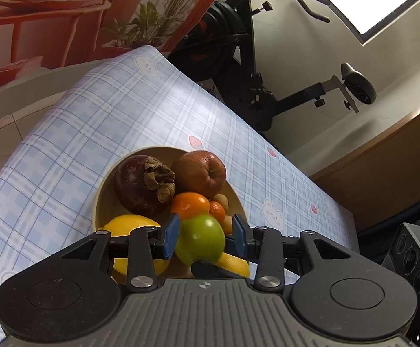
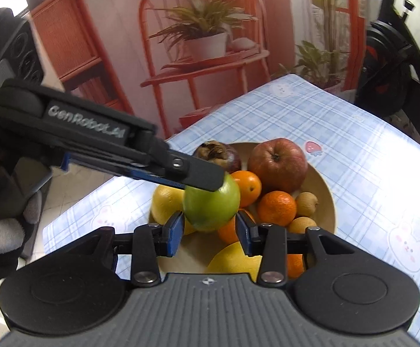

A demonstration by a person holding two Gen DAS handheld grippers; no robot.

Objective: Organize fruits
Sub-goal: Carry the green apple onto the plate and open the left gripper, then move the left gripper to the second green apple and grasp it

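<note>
A tan bowl (image 1: 105,190) (image 2: 325,190) on the checked tablecloth holds a red apple (image 1: 202,173) (image 2: 279,164), a dark mangosteen (image 1: 143,185) (image 2: 227,156), oranges (image 1: 189,204) (image 2: 276,208), lemons (image 1: 128,225) (image 2: 166,202) and small longans (image 2: 306,204). My left gripper (image 1: 207,235) is shut on a green apple (image 1: 201,240) (image 2: 211,202) and holds it just above the bowl's near side. In the right wrist view the left gripper's finger (image 2: 198,175) lies across the apple's top. My right gripper (image 2: 210,230) is open, its pads to either side of the apple's lower part, with a gap at each pad.
The blue checked tablecloth (image 1: 79,121) (image 2: 369,150) covers the table. An exercise bike (image 1: 267,66) stands beyond the table's far edge. A printed backdrop of red shelves and plants (image 2: 204,46) hangs behind. A gloved hand (image 2: 1,231) holds the left gripper.
</note>
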